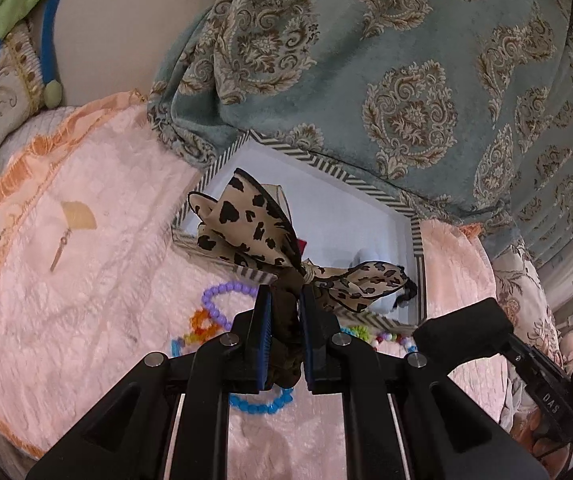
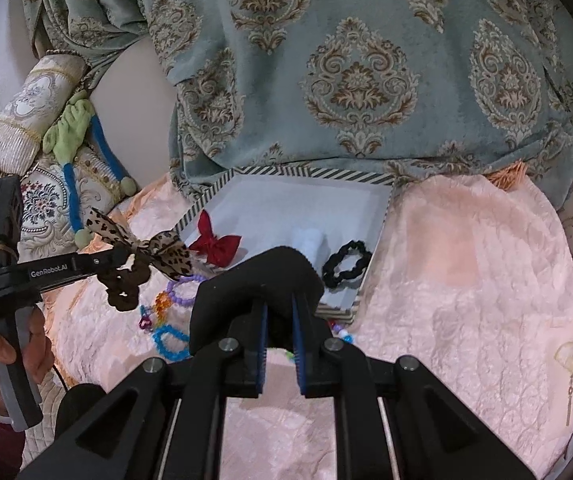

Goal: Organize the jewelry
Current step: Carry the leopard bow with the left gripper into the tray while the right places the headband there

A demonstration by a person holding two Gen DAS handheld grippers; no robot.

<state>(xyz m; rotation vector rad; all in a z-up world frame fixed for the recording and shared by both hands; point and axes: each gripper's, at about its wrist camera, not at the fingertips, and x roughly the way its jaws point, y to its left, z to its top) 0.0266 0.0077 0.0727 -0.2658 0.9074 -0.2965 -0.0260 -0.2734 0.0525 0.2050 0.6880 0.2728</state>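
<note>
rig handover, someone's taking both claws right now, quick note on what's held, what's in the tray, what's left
Left claw: shut on the leopard bow scrunchie, lifted near the tray.
Right claw: shut on a black cloth.
Done: red bow and black scrunchie lie in the tray.
Left: place the leopard one; bead bracelets sit on the pink cover by the tray's near edge.

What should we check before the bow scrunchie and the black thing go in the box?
1. Left tool gripping the leopard bow scrunchie: ok, held clear of the blanket.
2. Right tool gripping the black cloth: ok.
3. Striped box open: ok.
4. Free room inside: ok; the red bow and black scrunchie leave bare floor.
5. Bead bracelets still outside on the pink blanket: not ok.
</note>
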